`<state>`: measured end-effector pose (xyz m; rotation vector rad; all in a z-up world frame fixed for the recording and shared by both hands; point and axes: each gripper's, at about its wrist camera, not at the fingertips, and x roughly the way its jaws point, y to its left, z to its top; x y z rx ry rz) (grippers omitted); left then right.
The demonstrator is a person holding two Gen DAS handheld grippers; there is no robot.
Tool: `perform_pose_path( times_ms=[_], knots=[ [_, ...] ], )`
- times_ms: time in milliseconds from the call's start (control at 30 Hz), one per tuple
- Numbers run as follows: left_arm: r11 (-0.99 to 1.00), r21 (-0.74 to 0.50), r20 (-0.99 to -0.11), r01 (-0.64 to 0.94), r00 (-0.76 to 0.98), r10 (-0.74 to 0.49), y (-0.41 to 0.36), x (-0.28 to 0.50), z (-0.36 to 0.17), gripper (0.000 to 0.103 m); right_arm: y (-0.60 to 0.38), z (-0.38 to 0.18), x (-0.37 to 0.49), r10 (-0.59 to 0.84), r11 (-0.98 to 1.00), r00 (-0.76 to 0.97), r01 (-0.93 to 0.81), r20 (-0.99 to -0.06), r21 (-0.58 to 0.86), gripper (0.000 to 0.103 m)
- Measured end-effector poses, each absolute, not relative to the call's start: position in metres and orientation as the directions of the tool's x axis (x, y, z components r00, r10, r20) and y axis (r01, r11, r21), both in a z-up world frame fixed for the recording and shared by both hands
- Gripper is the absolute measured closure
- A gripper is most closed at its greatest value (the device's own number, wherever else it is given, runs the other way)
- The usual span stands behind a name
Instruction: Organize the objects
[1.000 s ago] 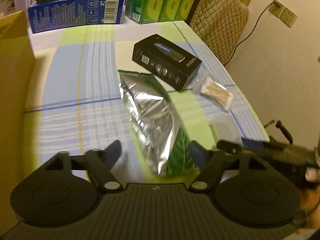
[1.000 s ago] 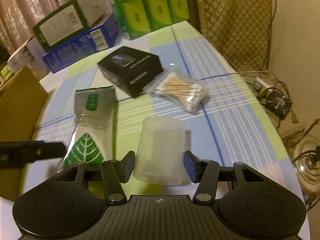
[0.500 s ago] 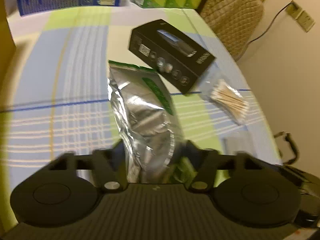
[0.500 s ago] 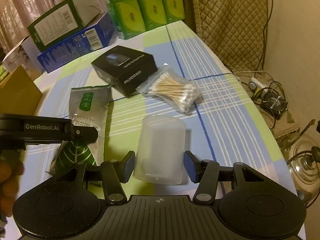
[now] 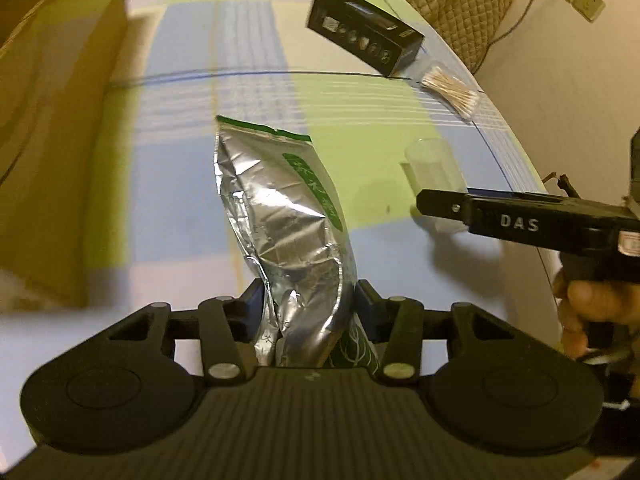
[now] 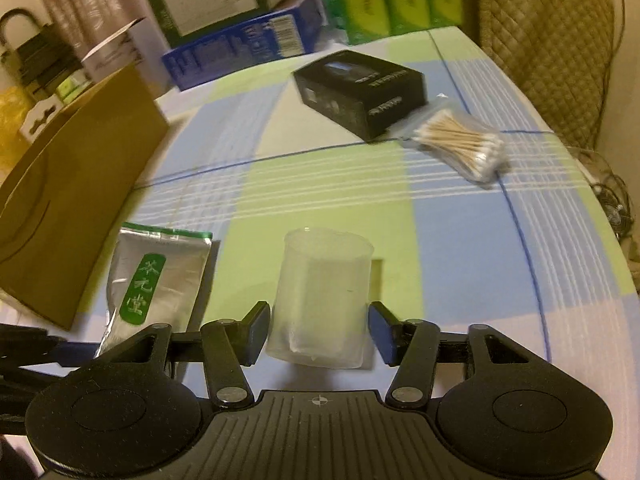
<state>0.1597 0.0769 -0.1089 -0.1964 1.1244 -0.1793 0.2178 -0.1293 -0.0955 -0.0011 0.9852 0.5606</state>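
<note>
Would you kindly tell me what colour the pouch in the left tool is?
Silver foil pouch with green label and trim; clearest in the left wrist view.

My left wrist camera sits low behind my left gripper (image 5: pixel 308 300), looking forward across the checked tablecloth (image 5: pixel 184 184) toward the black box (image 5: pixel 364 38), very near the foil pouch (image 5: pixel 280 216). My right wrist camera looks the same way from behind my right gripper (image 6: pixel 320 330), close on the clear cup (image 6: pixel 322 296). Both views share pouch, cup, black box, cotton swabs (image 6: pixel 460 146) and cardboard box (image 6: pixel 68 188).
</note>
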Motion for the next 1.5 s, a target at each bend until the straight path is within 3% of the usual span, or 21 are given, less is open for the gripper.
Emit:
perform_pose_path(
  times_ms=[67,367,467,900,1000,1133,1333,1500],
  knots=[
    [0.965,-0.262,-0.871,0.013,0.427,-0.242,0.084,0.155,-0.106,0.056,-0.127,-0.097,0.216,0.454,0.858,0.424,-0.445,-0.784,0.256,0.036],
    [0.969,-0.246,-0.86,0.0,0.462,-0.218,0.089,0.164,-0.095,0.045,-0.115,-0.097,0.222,0.436,0.863,0.449,-0.454,-0.78,0.221,0.035],
    [0.969,-0.246,-0.86,-0.003,0.463,-0.217,0.087,0.171,-0.097,0.03,-0.11,-0.099,0.223,0.422,0.864,0.455,-0.464,-0.784,0.195,0.035],
    [0.981,-0.182,-0.89,0.072,0.412,-0.195,0.074,0.191,-0.117,0.029,-0.111,-0.1,0.228,0.391,0.878,0.477,-0.451,-0.787,0.163,0.037],
    [0.984,-0.164,-0.891,0.074,0.416,-0.18,0.071,0.191,-0.118,0.032,-0.107,-0.1,0.227,0.39,0.871,0.475,-0.468,-0.789,0.148,0.041],
    [0.98,-0.181,-0.886,0.08,0.419,-0.198,0.071,0.187,-0.116,0.05,-0.102,-0.101,0.223,0.363,0.866,0.488,-0.492,-0.794,0.094,0.052],
    [0.976,-0.211,-0.881,0.06,0.421,-0.217,0.072,0.182,-0.112,0.059,-0.102,-0.102,0.22,0.352,0.868,0.494,-0.489,-0.795,0.081,0.053],
    [0.975,-0.217,-0.874,0.046,0.437,-0.215,0.072,0.169,-0.104,0.061,-0.116,-0.092,0.216,0.385,0.881,0.514,-0.453,-0.766,0.139,0.053]
  ],
)
